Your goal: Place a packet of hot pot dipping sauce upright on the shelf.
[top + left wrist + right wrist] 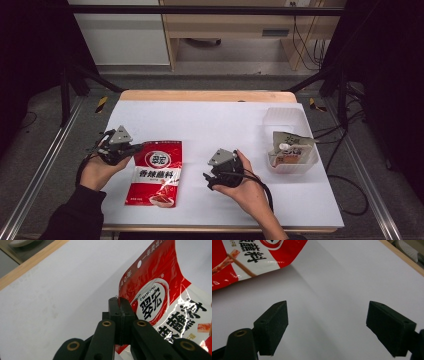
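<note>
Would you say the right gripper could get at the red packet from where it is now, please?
Probably yes. The right gripper is open, holds nothing, and sits just beside the red packet, with bare white table between them. The left gripper already pinches the packet's top edge, leaving its lower part free.

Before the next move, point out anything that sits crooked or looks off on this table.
The grey packet in the clear tub stands tilted, its top corner poking above the rim. The red pouch lies slightly slanted, its upper left edge pinched by the left gripper. Nothing looks spilled or torn.
</note>
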Tool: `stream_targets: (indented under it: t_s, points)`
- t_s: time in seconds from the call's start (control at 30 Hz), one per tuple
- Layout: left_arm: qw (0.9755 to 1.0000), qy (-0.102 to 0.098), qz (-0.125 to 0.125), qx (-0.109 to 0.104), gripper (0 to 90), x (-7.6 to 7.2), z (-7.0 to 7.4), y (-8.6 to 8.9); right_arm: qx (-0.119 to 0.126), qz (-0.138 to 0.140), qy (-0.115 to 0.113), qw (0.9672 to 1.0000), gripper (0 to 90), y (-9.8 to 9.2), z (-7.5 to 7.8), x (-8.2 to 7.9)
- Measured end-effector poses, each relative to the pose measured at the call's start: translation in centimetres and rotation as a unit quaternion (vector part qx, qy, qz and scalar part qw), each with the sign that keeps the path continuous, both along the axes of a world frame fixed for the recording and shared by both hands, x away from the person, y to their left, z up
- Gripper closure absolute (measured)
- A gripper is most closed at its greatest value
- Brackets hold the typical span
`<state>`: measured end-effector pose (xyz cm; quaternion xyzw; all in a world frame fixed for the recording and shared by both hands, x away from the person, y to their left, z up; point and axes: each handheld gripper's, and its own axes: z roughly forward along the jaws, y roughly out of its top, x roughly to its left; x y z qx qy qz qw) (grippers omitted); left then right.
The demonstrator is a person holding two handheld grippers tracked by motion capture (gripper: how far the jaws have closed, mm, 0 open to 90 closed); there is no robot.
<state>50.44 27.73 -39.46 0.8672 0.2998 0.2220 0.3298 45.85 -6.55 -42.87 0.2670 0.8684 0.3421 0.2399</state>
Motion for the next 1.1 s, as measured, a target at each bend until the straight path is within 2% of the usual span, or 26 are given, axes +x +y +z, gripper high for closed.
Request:
stream_targets:
  t_s: [0.27,0.67,0.97,1.1]
  points:
    - [0.9997,-0.012,-0.018,0.006,90.0,0.1,1.3,-2.1,0.003,-0.003,-0.016,0.9999,18.2,-0.5,2.2,0.8]
    - [0.9995,-0.023,-0.024,0.005,90.0,0.4,2.4,-3.5,0.0,0.016,-0.022,0.9996,18.3,0.3,5.2,1.7]
    - [0.999,-0.039,-0.02,0.0,90.0,0.6,3.6,-4.1,-0.009,0.036,-0.018,0.9992,18.0,1.6,6.1,2.3]
    - [0.9987,-0.043,-0.027,-0.003,90.0,0.5,4.5,-4.3,-0.009,0.046,-0.012,0.9988,18.1,2.2,6.7,2.5]
